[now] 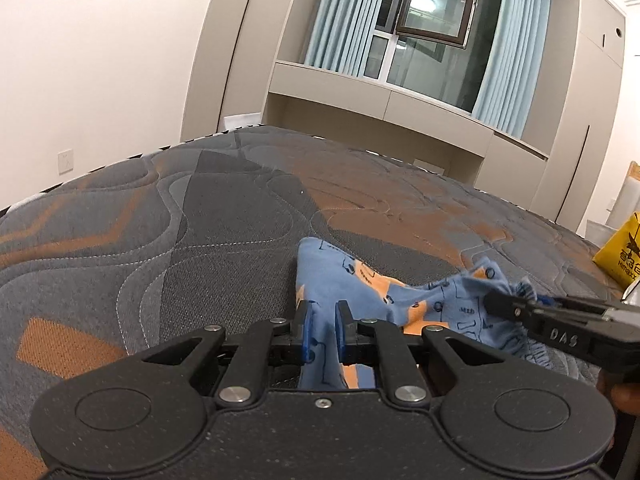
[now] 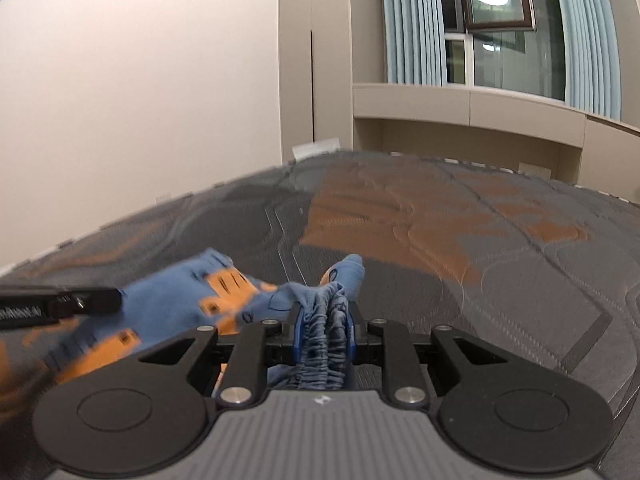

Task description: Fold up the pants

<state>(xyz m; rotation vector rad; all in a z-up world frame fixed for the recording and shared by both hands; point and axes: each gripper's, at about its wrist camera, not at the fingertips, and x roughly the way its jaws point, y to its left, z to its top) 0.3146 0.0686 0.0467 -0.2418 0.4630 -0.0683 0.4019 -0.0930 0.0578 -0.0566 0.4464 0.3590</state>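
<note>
On the mattress (image 1: pixel 168 216), small blue-and-orange pants (image 1: pixel 400 296) hang bunched between both tools. Left gripper (image 1: pixel 322 326) has its fingers narrowed on a fold of one end; right gripper (image 2: pixel 322 326) has its fingers clamped on the gathered elastic waistband (image 2: pixel 320 344). Stretchy fabric could likely slip from either pinch, or sag unevenly, leaving a crooked fold.

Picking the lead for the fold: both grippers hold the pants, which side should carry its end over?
Right, probably. The right gripper clamps the gathered waistband of the pants, a firm bunched grip. The left gripper pinches only thin cloth, better as the anchor on the mattress.
</note>
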